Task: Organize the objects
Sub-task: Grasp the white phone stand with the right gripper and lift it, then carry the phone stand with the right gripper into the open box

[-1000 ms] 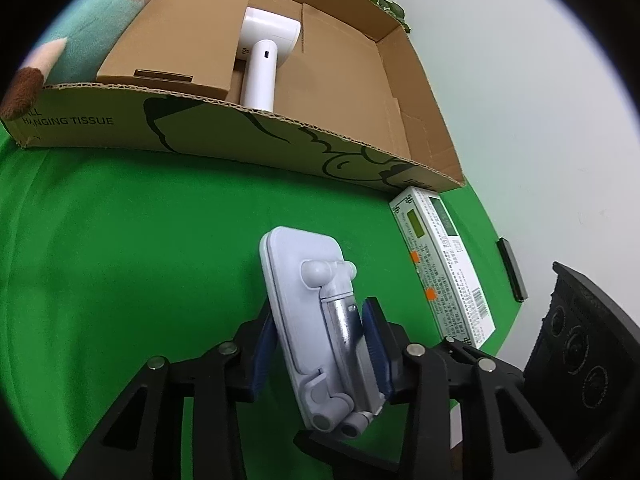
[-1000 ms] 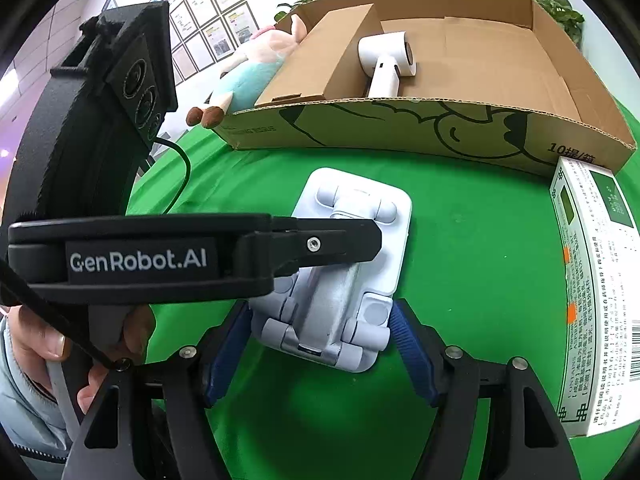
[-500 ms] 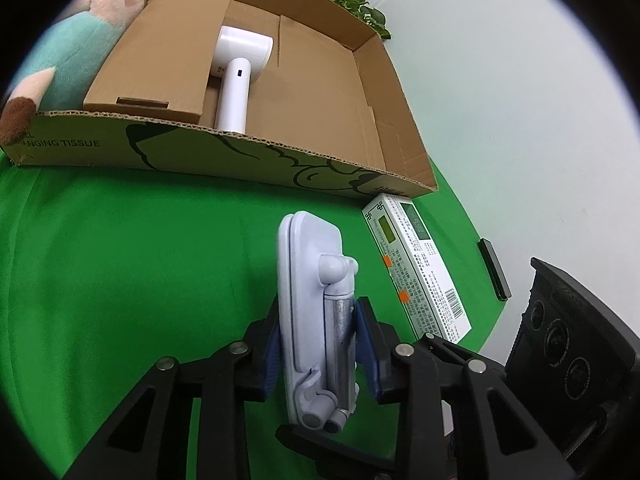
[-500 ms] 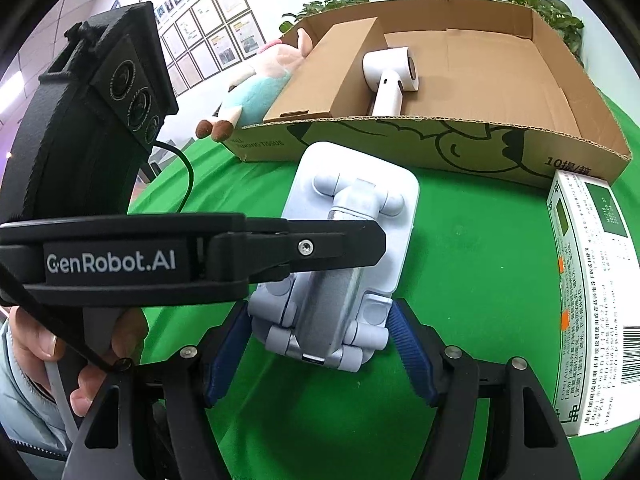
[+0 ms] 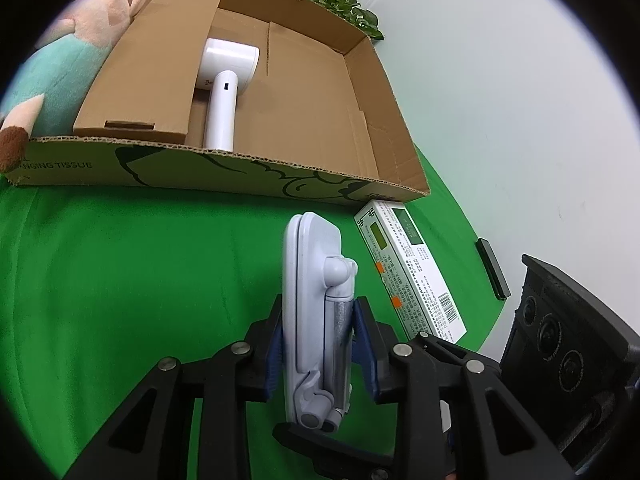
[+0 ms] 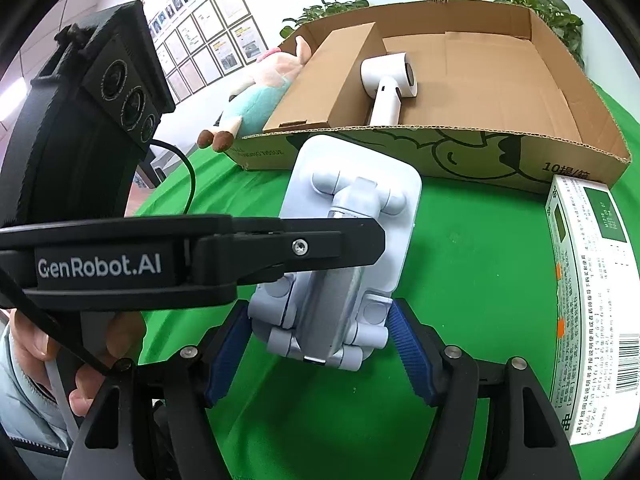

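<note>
Stand (image 5: 316, 312), pale smooth plastic, hinged: near end hidden behind left gripper (image 5: 320, 344) clenching it; right gripper (image 6: 316, 344) straddles, contact unclear.

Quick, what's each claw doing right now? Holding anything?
Left gripper: closed on the folding phone stand, gripping it edge-on.
Right gripper: open, pads either side of the stand, not pressing.

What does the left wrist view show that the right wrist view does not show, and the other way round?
Only the left wrist view shows the black bar at the cloth's edge. Only the right wrist view shows framed pictures on the wall and a hand. Both show the folding stand, the cardboard box, the white device, the plush toy and the medicine box.
</note>
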The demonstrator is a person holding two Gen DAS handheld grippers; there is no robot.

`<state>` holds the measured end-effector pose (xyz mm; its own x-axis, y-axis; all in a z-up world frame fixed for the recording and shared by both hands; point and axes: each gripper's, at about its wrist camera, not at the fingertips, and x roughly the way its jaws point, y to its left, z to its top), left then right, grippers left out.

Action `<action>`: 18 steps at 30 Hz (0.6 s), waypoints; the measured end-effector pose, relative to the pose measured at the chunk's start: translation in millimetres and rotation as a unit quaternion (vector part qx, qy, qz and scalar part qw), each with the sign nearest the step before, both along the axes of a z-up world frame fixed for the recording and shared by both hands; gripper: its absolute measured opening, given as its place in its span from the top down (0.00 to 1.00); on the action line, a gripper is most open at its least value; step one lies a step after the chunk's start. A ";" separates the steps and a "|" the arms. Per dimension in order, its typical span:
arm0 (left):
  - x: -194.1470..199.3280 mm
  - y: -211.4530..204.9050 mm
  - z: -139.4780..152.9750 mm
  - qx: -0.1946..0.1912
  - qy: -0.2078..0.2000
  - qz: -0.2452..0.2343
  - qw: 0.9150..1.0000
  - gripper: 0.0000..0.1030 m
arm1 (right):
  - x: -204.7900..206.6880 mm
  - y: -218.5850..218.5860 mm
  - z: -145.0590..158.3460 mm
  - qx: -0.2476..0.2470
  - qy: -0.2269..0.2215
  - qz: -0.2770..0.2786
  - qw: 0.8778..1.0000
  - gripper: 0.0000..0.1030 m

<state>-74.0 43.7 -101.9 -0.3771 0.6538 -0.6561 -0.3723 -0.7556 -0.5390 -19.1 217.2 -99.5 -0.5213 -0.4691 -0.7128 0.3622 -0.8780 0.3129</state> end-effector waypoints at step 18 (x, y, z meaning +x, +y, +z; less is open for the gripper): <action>-12.5 10.4 31.7 -0.010 0.037 -0.011 0.999 0.71 | -14.4 0.1 25.1 -0.007 0.034 -0.006 0.999 0.35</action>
<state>-86.5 54.1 -70.2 -0.4101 0.6496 -0.6401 -0.4271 -0.7570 -0.4946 -33.5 217.3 -74.4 -0.5742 -0.4721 -0.6689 0.3718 -0.8783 0.3007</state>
